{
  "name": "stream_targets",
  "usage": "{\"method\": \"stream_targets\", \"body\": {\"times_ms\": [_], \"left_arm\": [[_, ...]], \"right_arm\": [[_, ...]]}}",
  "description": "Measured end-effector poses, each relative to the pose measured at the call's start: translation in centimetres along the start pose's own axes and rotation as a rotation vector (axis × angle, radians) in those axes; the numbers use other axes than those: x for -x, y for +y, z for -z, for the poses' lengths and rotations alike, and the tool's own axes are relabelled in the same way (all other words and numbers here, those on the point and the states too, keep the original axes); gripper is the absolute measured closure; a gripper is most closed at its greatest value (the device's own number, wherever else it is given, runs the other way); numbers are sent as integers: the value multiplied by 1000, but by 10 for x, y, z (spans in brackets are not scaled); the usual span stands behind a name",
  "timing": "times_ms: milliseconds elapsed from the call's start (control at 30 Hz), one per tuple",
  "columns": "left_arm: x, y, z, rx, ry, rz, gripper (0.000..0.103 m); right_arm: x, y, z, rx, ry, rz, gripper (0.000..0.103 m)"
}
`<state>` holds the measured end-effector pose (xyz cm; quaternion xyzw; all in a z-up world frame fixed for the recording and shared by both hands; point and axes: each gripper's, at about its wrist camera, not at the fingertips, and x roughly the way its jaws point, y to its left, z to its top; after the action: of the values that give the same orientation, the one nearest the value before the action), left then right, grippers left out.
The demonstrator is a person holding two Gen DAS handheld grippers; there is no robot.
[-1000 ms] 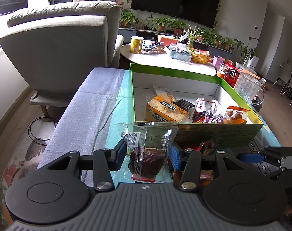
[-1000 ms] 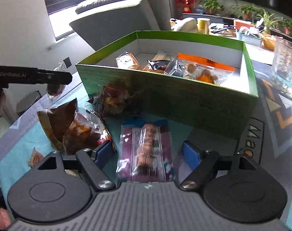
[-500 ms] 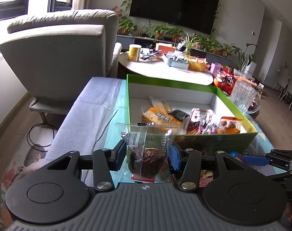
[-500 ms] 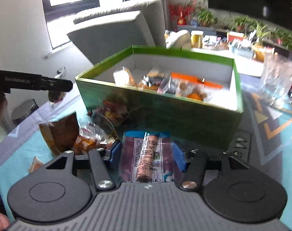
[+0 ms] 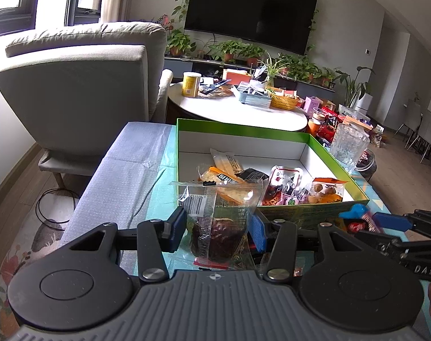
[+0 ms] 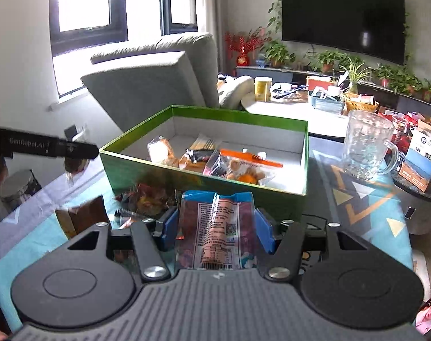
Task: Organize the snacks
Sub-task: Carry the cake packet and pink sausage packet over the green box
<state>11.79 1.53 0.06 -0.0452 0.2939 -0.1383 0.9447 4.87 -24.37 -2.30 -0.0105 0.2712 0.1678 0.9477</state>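
**Daylight from the windows, fisheye bend**

Daylight pours in through the windows (image 6: 87, 8), which are blown out to white in both views. The room is evenly bright, with soft shadows. The television (image 5: 251, 11) shows faint glare. Straight lines bow toward the edges. In the right view the snacks on the table (image 6: 30, 227) are smeared by motion blur.

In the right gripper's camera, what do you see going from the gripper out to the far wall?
The right gripper shut on a purple snack packet → green box with snacks inside → round white table → shelf of potted plants → black TV.
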Motion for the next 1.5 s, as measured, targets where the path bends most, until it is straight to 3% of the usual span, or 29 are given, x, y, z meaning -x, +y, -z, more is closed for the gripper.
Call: {"method": "stream_targets", "body": {"times_ms": [167, 333, 433, 667, 800, 1200, 1500], "left_arm": [[1, -1, 0, 1, 1, 2, 59], [0, 1, 0, 5, 8, 3, 59], [-2, 2, 0, 8, 15, -1, 59], [-3, 2, -2, 9, 15, 0, 59], [-4, 1, -1, 6, 17, 2, 59], [-2, -1, 0, 0, 7, 4, 59], [-1, -10, -9, -18, -14, 17, 59]], "right_arm": [[1, -2, -4, -15, -13, 2, 46], [-18, 9, 15, 59, 81, 50, 46], [-25, 5, 28, 26, 130, 22, 46], [-22, -3, 40, -38, 181, -1, 45], [-15, -1, 46, -13, 193, -2, 45], [-6, -3, 48, 4, 180, 54, 47], [24, -19, 27, -54, 52, 81, 53]]}}
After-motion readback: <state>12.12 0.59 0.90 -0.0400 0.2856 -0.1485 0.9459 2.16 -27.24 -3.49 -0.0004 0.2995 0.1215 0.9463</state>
